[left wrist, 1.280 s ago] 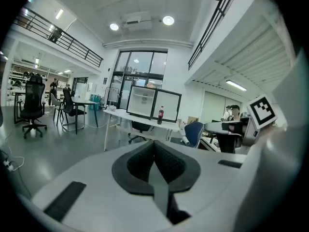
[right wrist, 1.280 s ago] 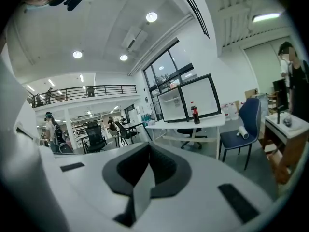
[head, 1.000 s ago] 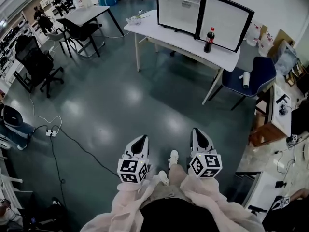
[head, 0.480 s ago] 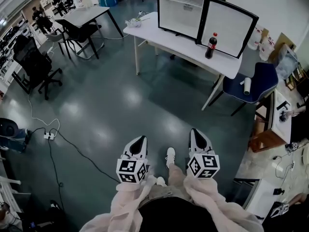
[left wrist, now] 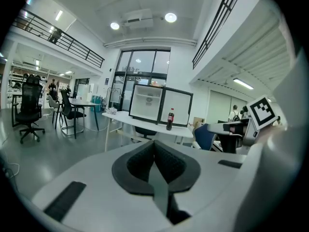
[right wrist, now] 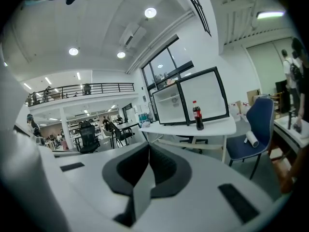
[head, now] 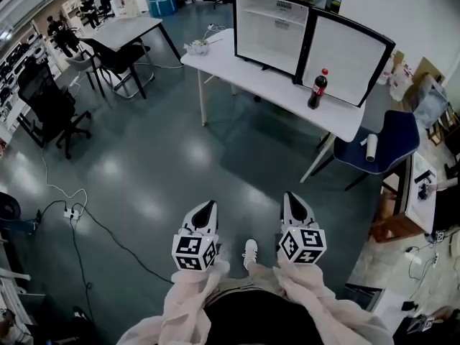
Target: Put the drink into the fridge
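Cola bottle, dark plastic with a red cap and label (head: 317, 90), isn't within reach, so working outward: left gripper (head: 207, 207) and right gripper (head: 292, 196) are both clenched on nothing, side by side low over the glossy dark grey floor (head: 180, 157). Well ahead and off to the right, the bottle stands upright on the long white table (head: 244, 67), just in front of the swung-open door (head: 345, 49) of the black-framed white fridge (head: 267, 21). Right gripper's nearer, I'd say. A blue chair (head: 392, 131) sits by the table's right end, and a grey desk (head: 129, 27) is further back on the left.
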Demonstrator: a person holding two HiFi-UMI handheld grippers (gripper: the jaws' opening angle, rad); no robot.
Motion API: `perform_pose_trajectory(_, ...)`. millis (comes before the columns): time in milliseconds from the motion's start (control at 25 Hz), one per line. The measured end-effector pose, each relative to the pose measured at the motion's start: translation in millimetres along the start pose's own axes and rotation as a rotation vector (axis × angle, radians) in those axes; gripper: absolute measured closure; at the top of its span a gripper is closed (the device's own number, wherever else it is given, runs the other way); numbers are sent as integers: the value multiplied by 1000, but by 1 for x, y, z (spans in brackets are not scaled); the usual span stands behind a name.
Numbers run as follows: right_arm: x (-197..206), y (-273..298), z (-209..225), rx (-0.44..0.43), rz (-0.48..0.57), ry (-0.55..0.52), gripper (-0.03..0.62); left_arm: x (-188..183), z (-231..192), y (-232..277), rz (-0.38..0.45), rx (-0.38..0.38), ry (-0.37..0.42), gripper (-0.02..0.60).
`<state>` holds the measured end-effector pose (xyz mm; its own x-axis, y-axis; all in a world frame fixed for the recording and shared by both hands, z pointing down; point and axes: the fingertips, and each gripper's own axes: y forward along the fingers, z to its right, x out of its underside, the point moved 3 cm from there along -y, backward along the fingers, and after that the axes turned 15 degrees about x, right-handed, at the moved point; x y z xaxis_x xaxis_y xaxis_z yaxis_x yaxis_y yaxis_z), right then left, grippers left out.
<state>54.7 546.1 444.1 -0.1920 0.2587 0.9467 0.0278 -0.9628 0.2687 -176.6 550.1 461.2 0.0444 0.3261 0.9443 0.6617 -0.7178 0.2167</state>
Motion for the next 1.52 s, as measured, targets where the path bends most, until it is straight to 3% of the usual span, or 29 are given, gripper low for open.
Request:
perform_pose_trajectory(400,-25,76,16,-35,-2,-4,581,-24,-23,65,20,-31,-7,569)
perform_pose_trajectory(760,-24,105,37,-40,-15,12,581,-19,-23,99,4,-38,-15,569)
perform_pose_trajectory(1160,-17,124,34,-67,-47,8,582,-17,-30,115,1,-45,-24,569)
perform_pose_trajectory(1520,-29,166,25,-63,-47,8,580,-33,-61,151,-5,-28,-23,569)
